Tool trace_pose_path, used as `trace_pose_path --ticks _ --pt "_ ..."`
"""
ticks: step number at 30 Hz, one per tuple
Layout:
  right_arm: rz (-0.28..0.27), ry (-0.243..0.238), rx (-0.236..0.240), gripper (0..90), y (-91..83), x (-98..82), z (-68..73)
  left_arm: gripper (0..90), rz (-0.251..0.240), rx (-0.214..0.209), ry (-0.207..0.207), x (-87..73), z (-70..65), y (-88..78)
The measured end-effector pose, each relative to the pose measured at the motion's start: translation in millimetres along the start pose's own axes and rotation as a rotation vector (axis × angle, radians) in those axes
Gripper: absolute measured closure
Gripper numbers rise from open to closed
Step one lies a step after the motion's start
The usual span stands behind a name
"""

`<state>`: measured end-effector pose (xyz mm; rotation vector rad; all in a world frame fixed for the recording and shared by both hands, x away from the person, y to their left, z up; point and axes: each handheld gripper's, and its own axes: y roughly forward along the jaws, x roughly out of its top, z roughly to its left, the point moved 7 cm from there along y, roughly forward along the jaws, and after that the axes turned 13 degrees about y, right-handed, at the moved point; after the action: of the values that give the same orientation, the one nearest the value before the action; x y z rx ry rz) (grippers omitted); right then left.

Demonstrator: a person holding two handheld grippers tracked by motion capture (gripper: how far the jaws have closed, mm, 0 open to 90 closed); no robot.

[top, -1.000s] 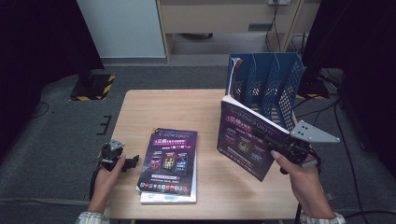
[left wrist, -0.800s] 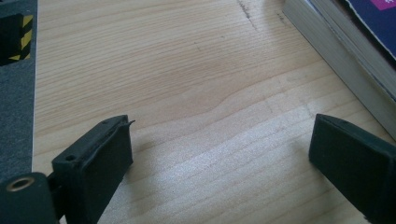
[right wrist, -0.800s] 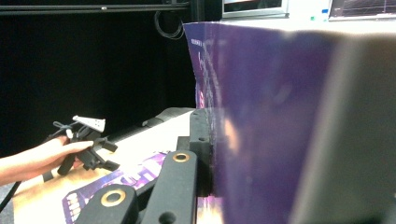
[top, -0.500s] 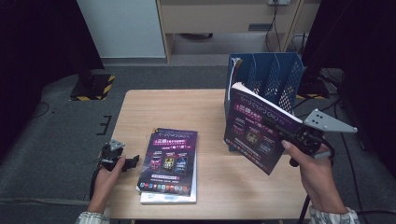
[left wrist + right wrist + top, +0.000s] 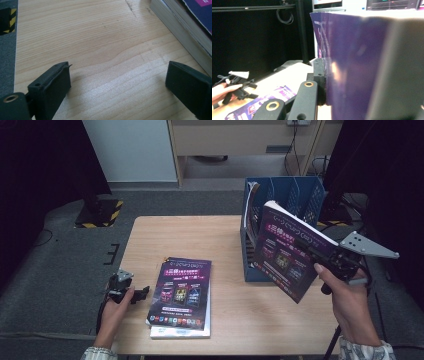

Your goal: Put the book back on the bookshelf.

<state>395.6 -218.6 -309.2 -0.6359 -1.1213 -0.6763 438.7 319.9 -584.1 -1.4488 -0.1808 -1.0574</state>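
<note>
Now, high view: my right gripper (image 5: pixel 334 263) has its fingers clenched on the purple paperback book (image 5: pixel 287 251), right of centre, tilted before the blue plastic file rack (image 5: pixel 305 190); a corner could snag a divider. Left gripper view: fingers (image 5: pixel 50 86) released over the wooden table (image 5: pixel 100 45). Right gripper view: the thin pinch might slip.

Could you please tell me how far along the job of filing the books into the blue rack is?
Done: one pale book already stands in the blue plastic file rack. In hand: the right hand-held gripper is clamped on a purple-covered book, held tilted in the air beside the rack. Left: two purple-covered books lie stacked on the wooden table; the left hand-held gripper rests open nearby.
</note>
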Motion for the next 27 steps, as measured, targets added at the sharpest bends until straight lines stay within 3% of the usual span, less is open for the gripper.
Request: trace_pose_path --ticks 14,27 --pt "-0.019 -0.021 -0.108 82.6 -6.8 11.1 -23.2 5.5 -0.004 0.001 -0.003 -0.1 -0.3 0.2" --pt "-0.043 -0.015 -0.222 82.6 13.2 26.2 -48.2 5.3 -0.007 -0.005 -0.004 0.3 -1.2 0.7"
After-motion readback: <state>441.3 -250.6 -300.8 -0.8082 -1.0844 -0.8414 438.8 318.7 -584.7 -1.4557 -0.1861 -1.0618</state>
